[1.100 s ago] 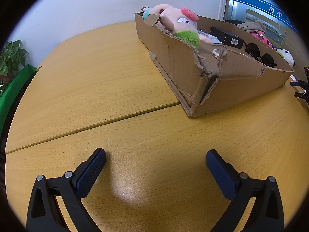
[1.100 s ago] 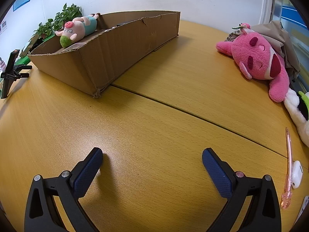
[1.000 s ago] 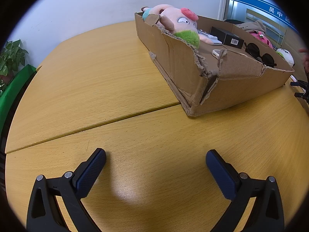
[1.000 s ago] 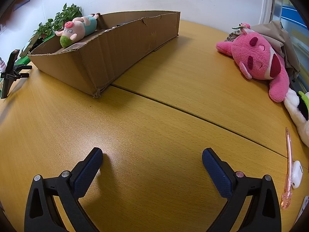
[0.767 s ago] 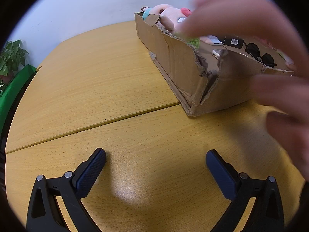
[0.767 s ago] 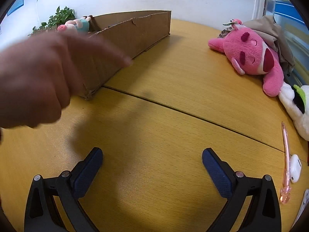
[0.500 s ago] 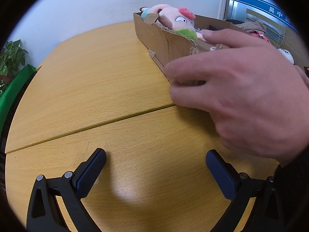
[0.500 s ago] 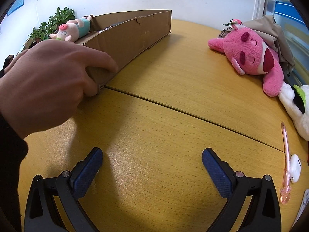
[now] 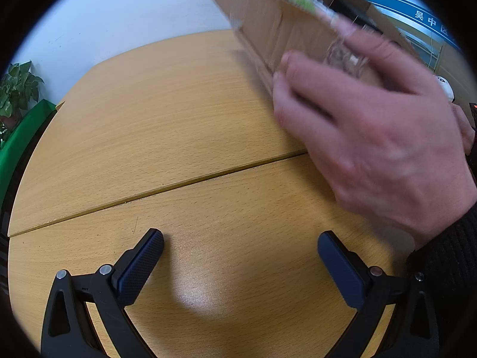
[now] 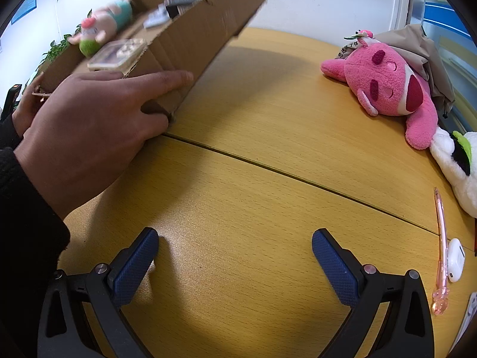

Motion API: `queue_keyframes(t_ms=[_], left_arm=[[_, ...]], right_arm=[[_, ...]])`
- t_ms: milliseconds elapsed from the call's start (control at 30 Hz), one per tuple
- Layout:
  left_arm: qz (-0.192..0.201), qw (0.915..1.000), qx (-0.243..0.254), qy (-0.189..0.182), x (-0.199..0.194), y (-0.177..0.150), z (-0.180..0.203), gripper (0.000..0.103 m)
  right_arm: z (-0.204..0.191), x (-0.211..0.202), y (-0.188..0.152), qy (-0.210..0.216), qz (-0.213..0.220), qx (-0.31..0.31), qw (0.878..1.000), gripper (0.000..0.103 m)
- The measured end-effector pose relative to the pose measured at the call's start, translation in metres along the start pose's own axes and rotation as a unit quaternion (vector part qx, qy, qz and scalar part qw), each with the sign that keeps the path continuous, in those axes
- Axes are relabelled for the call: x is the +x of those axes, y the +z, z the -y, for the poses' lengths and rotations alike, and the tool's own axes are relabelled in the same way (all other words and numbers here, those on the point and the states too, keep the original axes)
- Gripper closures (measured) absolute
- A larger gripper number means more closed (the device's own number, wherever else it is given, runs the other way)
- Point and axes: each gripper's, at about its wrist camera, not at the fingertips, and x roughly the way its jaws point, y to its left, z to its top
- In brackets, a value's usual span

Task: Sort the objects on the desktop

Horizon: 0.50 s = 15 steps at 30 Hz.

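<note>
A person's hand (image 9: 381,137) (image 10: 86,125) grips the near corner of the cardboard box (image 9: 277,26) (image 10: 196,35) and tilts it up off the wooden table (image 9: 155,119) (image 10: 283,149). A small pig plush (image 10: 104,26), a clear case (image 10: 119,53) and a black box (image 9: 345,9) lie inside, blurred by motion. My left gripper (image 9: 240,253) rests open low over the table, nothing between its fingers. My right gripper (image 10: 235,253) is open too, and empty.
A pink plush (image 10: 390,86) with a tan cloth (image 10: 417,50) behind it lies at the right. A white plush (image 10: 459,161), a pink pen (image 10: 441,247) and a white earbud case (image 10: 454,259) sit at the right edge. A potted plant (image 9: 15,89) stands beyond the table's left rim.
A hand came in, took the box's near corner and has lifted and tilted the box. Its contents shifted. Both grippers stayed still and open.
</note>
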Motion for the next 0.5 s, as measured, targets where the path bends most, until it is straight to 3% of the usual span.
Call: queue_keyframes(t_ms=[500], left_arm=[[0.000, 1.0000, 0.000, 0.000, -0.0005, -0.0003, 0.0006, 0.000]], right_arm=[[0.0003, 0.0000, -0.0003, -0.003, 0.000, 0.003, 1.000, 0.000]])
